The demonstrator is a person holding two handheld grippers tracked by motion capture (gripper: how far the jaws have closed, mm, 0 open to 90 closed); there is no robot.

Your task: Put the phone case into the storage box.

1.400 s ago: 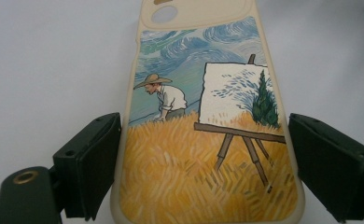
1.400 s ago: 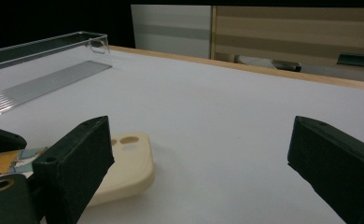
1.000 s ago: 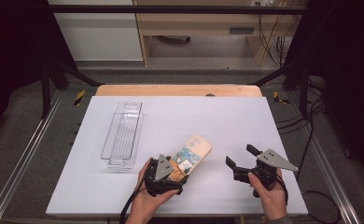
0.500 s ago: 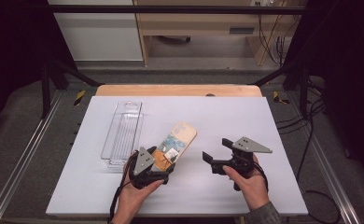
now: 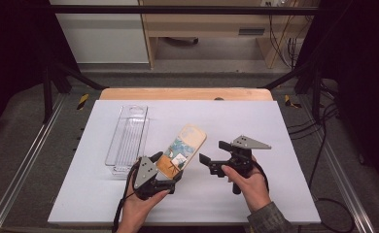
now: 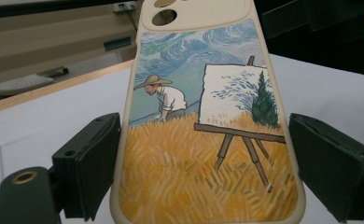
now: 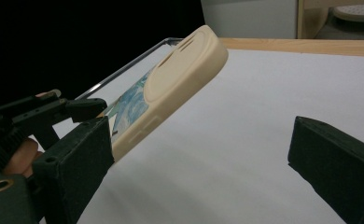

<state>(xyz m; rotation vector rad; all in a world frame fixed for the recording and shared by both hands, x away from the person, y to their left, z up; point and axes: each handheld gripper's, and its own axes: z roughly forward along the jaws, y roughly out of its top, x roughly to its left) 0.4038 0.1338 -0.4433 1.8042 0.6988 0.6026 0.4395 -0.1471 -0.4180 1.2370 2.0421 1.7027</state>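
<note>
A cream phone case point(image 5: 188, 140) printed with a painter in a wheat field is held tilted above the white table point(image 5: 275, 136), its camera end up and away from me. My left gripper point(image 5: 167, 168) is shut on the case's lower end; in the left gripper view the case point(image 6: 194, 93) sits between both pads point(image 6: 94, 154) of that gripper point(image 6: 206, 126). My right gripper point(image 5: 212, 151) stands open just right of the case, jaws pointing left at it. In the right gripper view the case point(image 7: 180, 79) hangs up and left of the open gripper point(image 7: 201, 135), with nothing between the jaws.
A long clear plastic tray point(image 5: 127, 136) lies on the left part of the table, right beside the left gripper; its rim point(image 7: 138, 58) shows behind the case. A wooden board point(image 5: 182, 93) runs along the table's far edge. Cables trail on the floor at right.
Both hands have shifted left. The right gripper has come in close to the held case, still open. The left gripper keeps its hold, and the case now lies nearer the tray.
</note>
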